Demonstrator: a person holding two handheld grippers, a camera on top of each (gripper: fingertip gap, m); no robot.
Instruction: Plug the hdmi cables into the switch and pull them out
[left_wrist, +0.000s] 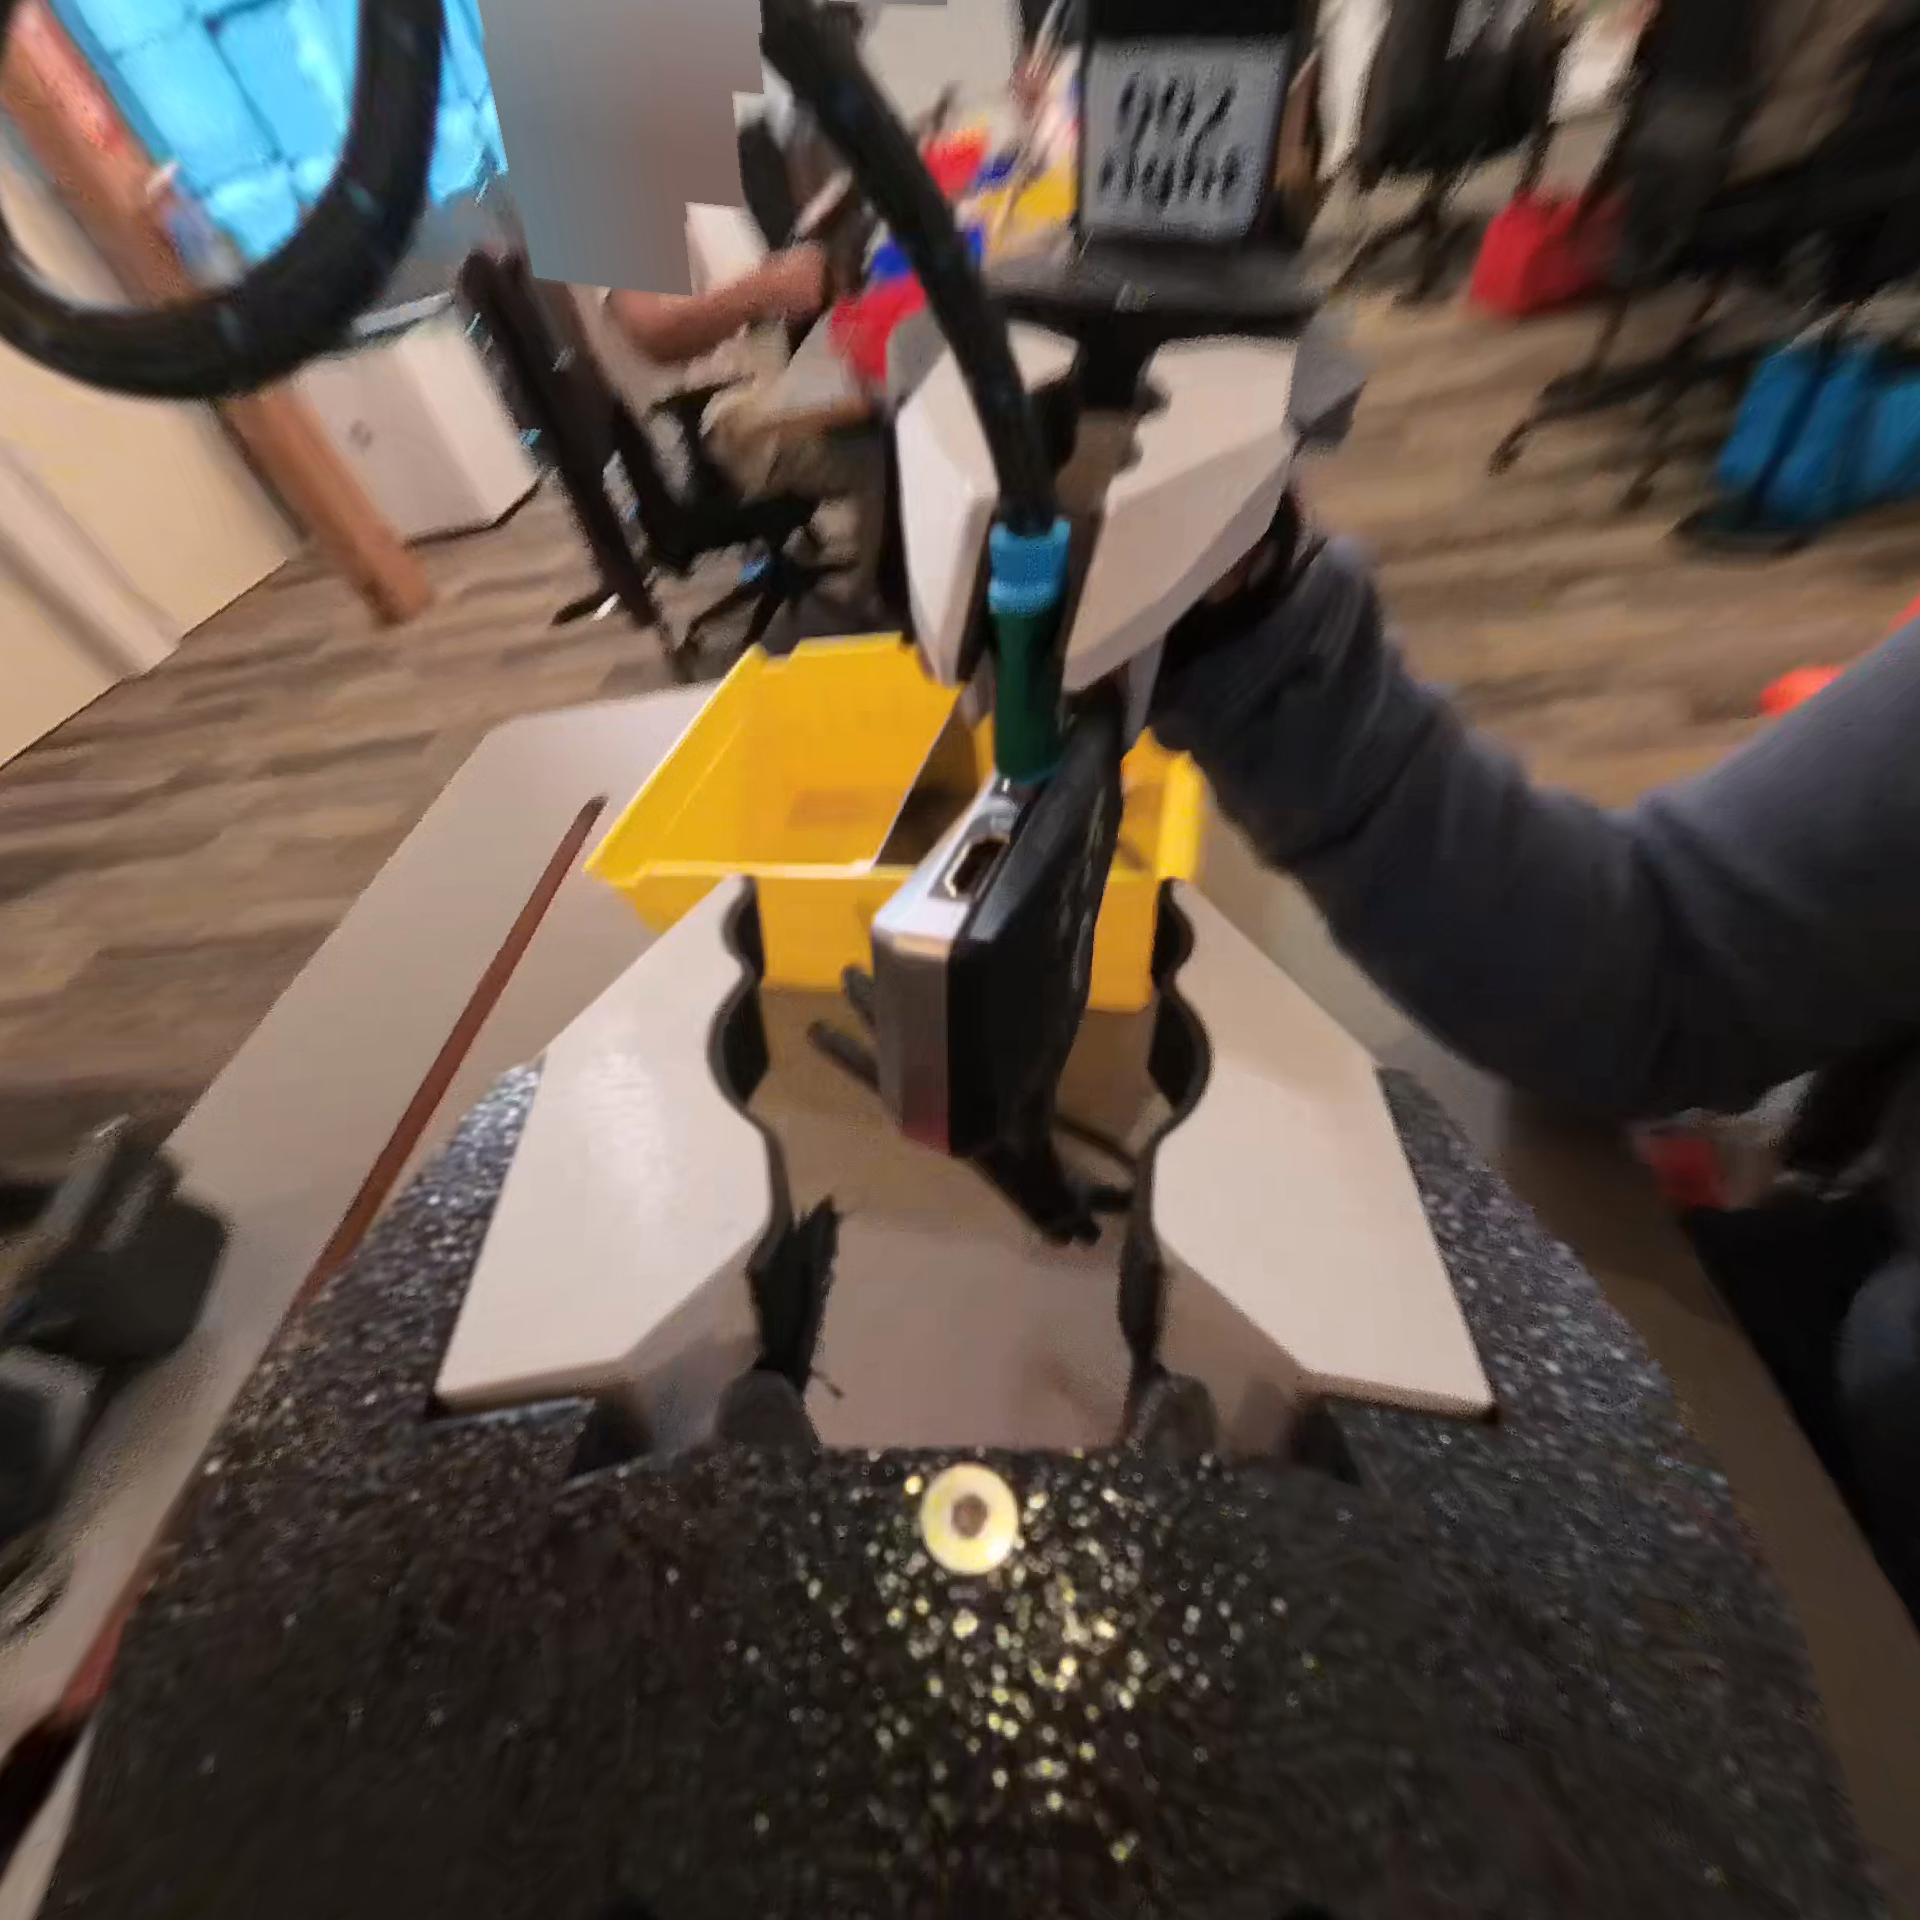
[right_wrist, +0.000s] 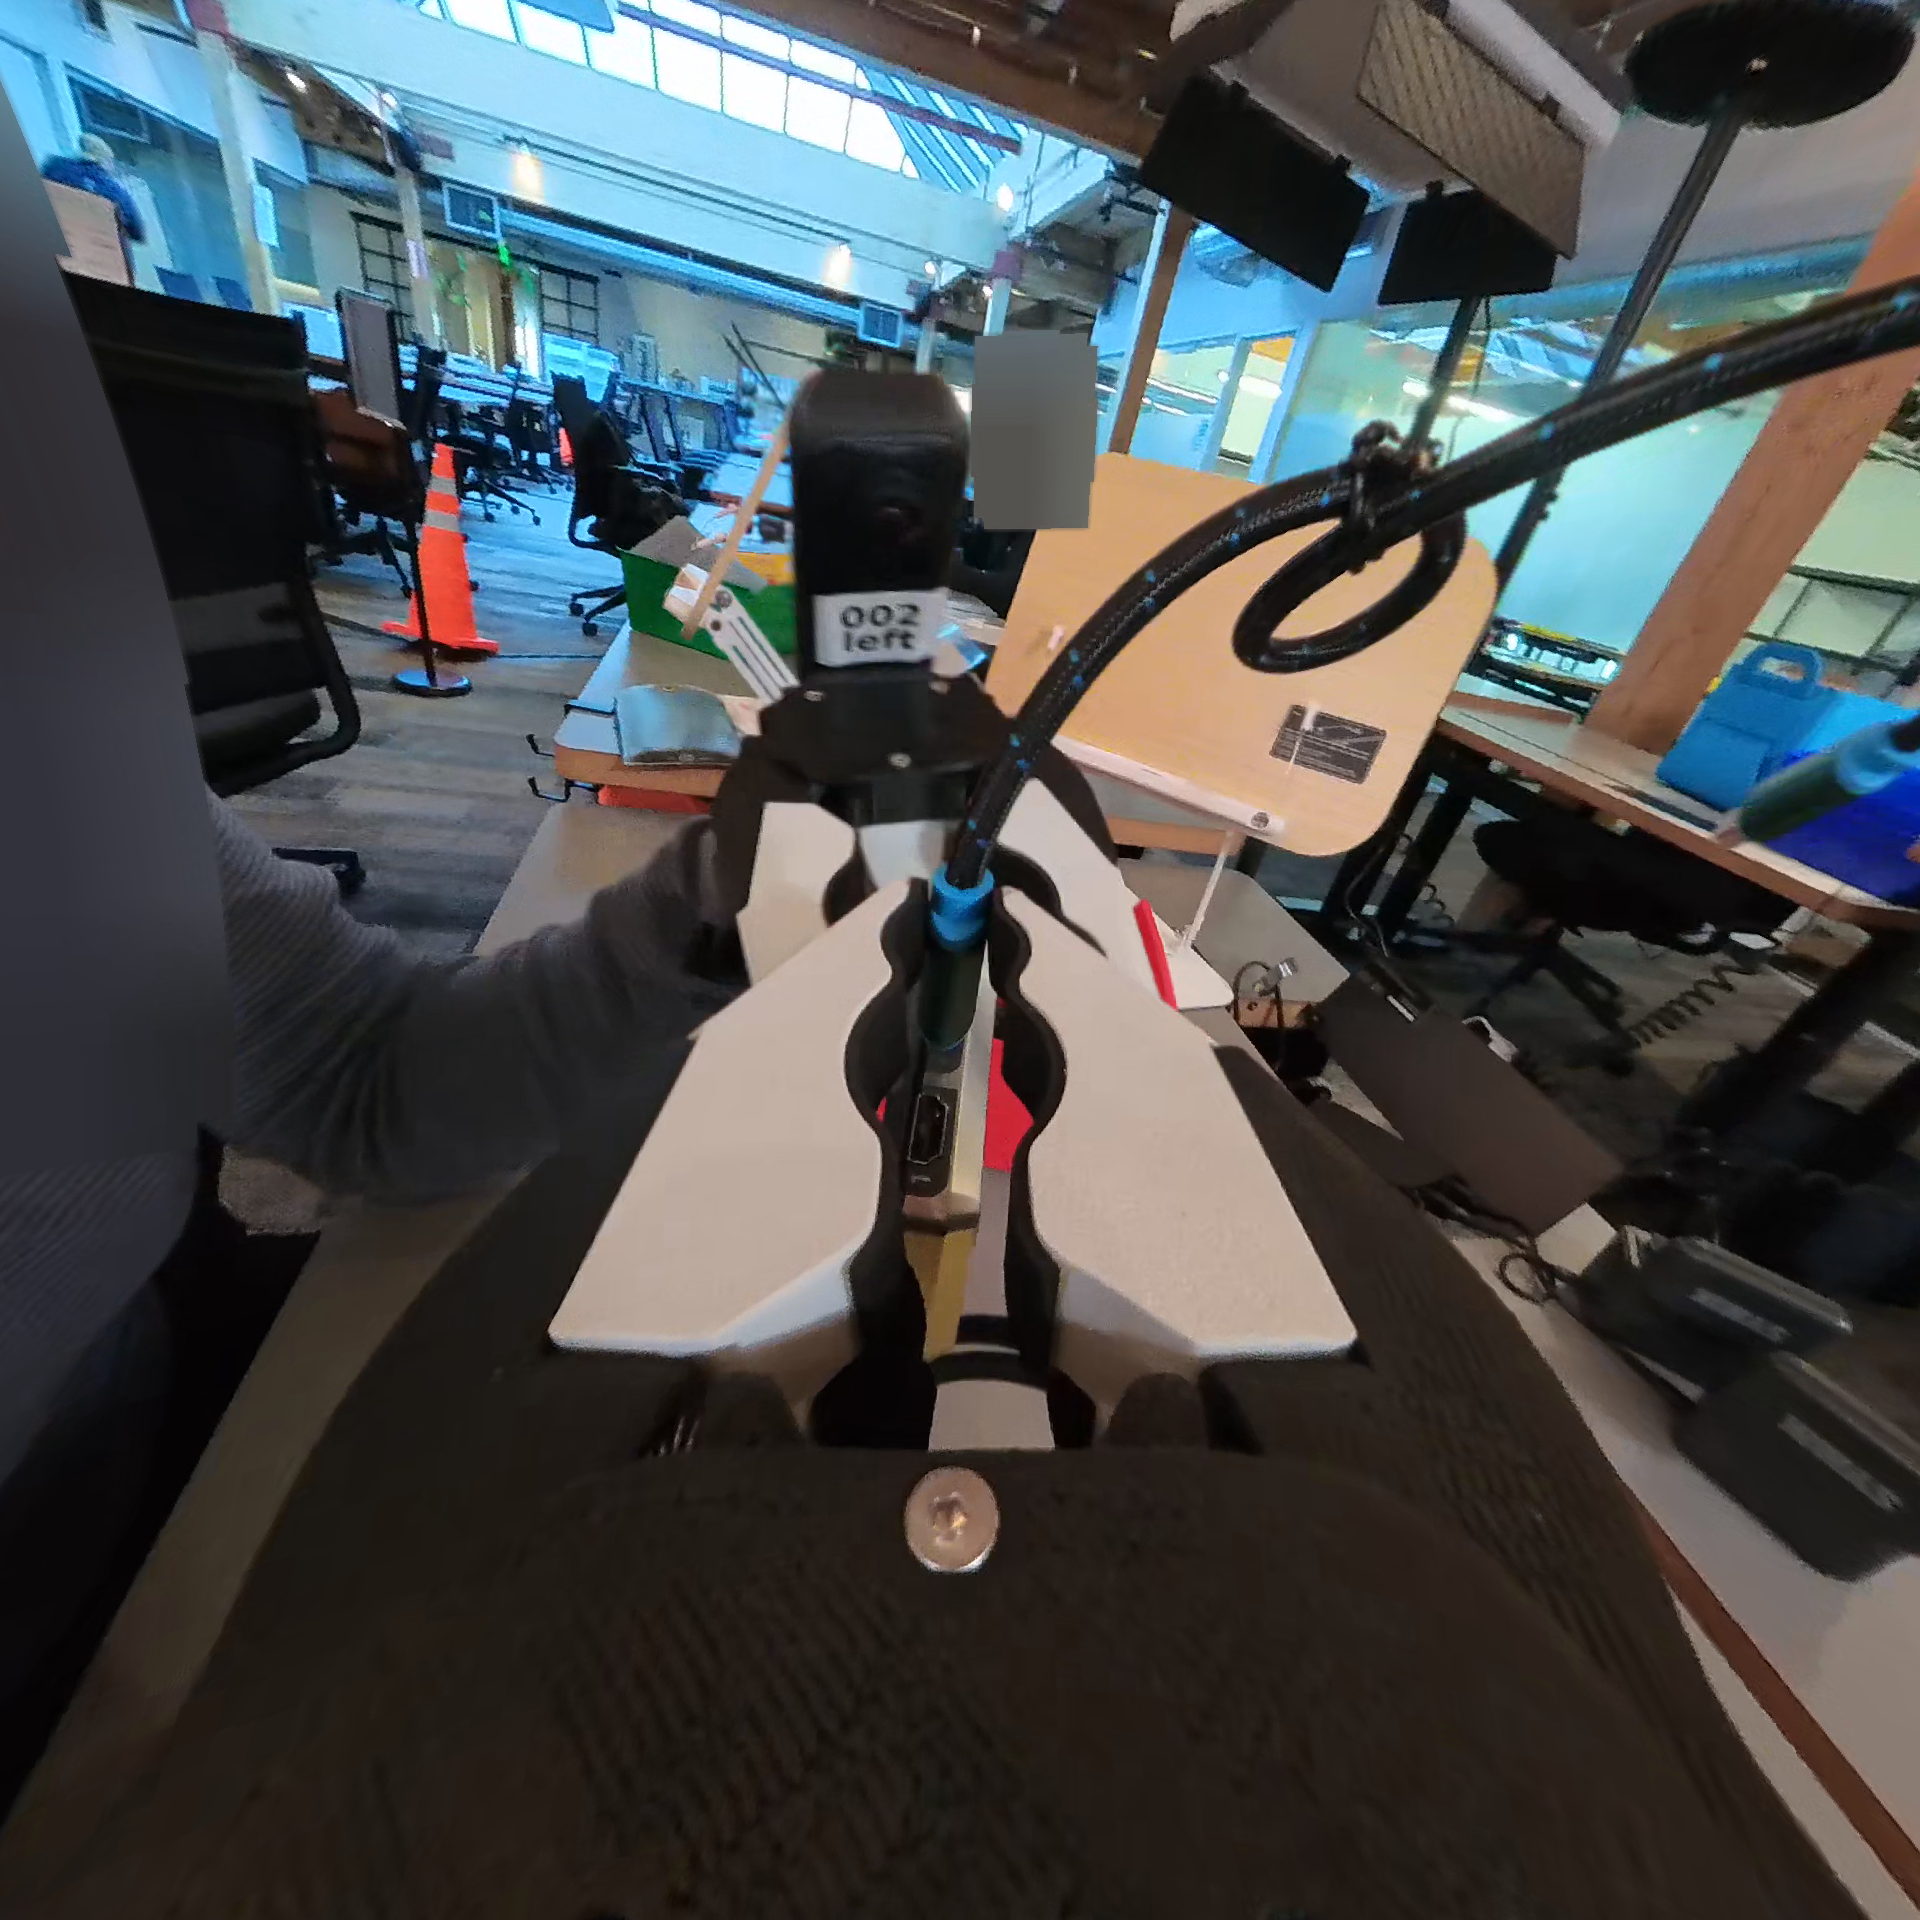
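Your left gripper (left_wrist: 961, 935) stands released, its pale fingers either side of the black-and-silver box-shaped switch (left_wrist: 977, 971), not touching it. Your right gripper (left_wrist: 1023, 665) clenches the blue-collared green plug (left_wrist: 1023, 665) of the black braided hdmi cable (right_wrist: 1101, 623), seated in the switch's top port above the yellow plastic bin (left_wrist: 790, 800).

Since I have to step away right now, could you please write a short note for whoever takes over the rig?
Left gripper: open, one finger on each side of the switch, not clamping it.
Right gripper: shut on the blue-green HDMI plug, whose metal tip sits at the far port on the switch's silver edge.
The switch stands on edge in front of the yellow bin; the braided cable loops up overhead.
Done: one plug is at its port, though I cannot tell how deep.
Left: the near port is empty. Steady the switch first, then finish plugging and pulling.
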